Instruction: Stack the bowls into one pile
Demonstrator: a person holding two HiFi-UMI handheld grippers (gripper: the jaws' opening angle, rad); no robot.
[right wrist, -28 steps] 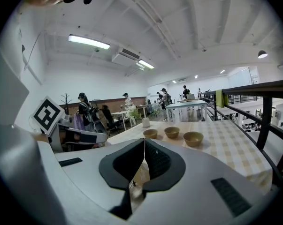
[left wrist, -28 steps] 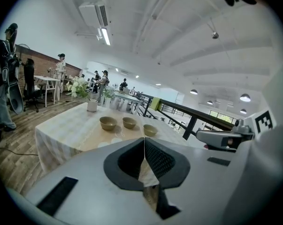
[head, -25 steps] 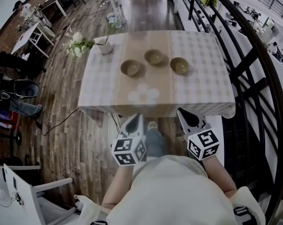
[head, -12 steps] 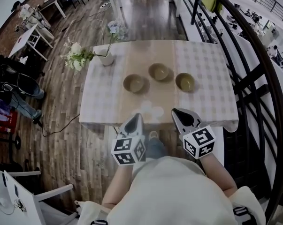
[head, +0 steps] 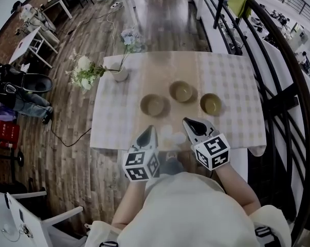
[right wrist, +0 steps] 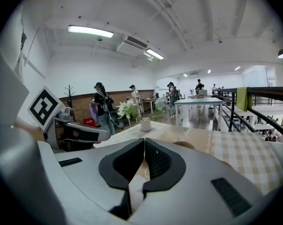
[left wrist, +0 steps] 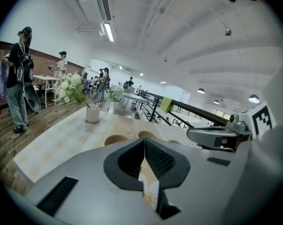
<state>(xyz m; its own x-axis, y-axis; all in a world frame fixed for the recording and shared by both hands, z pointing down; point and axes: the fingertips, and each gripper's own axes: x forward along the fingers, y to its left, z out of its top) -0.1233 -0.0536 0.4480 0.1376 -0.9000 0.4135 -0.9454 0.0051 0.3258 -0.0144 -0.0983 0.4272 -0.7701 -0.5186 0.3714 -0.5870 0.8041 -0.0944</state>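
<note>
Three olive-brown bowls stand apart in a loose row on the table's tan runner: the left bowl (head: 152, 105), the middle bowl (head: 181, 91) a little farther back, and the right bowl (head: 211, 104). My left gripper (head: 149, 130) hovers at the table's near edge in front of the left bowl, jaws shut and empty. My right gripper (head: 188, 122) is over the near edge between the middle and right bowls, also shut and empty. In the left gripper view two bowls (left wrist: 115, 139) show just beyond the jaws. In the right gripper view one bowl (right wrist: 183, 145) peeks over the jaws.
The table (head: 232, 81) has a checked cloth. A white vase with flowers (head: 120, 73) stands at its far left corner. A black railing (head: 280, 94) runs along the right. To the left lie wooden floor, a cable and bags (head: 18, 94). People stand farther off.
Both grippers have moved forward from in front of the table to its near edge. The right one has also swung slightly left. The bowls have not moved.
</note>
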